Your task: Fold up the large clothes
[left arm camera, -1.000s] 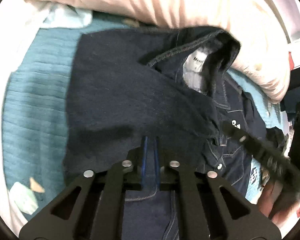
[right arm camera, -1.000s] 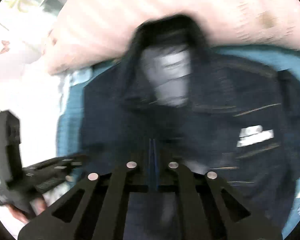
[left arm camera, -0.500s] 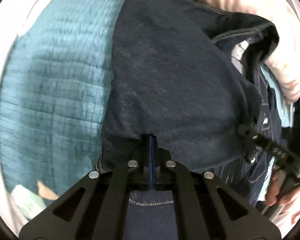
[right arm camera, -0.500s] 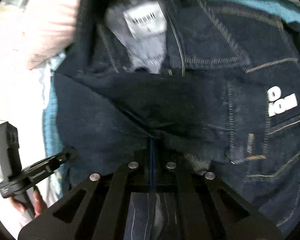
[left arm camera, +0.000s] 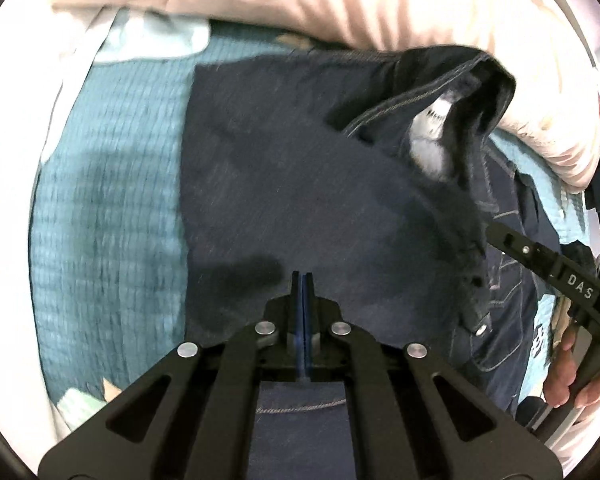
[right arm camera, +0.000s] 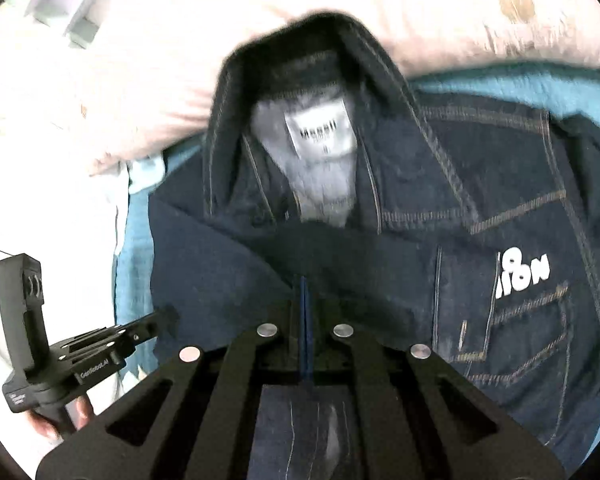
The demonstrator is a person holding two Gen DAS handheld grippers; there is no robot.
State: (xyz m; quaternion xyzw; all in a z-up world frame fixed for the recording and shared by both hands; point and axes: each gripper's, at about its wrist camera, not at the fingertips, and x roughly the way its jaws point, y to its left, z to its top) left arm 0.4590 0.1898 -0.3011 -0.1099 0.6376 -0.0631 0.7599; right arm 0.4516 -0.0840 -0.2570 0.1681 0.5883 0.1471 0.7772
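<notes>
Two closed grippers, left gripper (left arm camera: 302, 280), right gripper (right arm camera: 305, 284), seemingly pinching denim jacket (right arm camera: 440, 200).

A bedroom in a home: a teal quilted bedspread (left arm camera: 100, 208) is covering the bed, with a pale pink pillow (left arm camera: 340, 0) lying along its far edge from ten to two o'clock. White sheeting (right arm camera: 40, 200) is showing at nine o'clock, and a dark denim jacket (right arm camera: 460, 240) is lying spread across the bedspread.

Blurred dark denim jacket (right arm camera: 420, 208), collar up, perhaps against pillow (right arm camera: 180, 60).
</notes>
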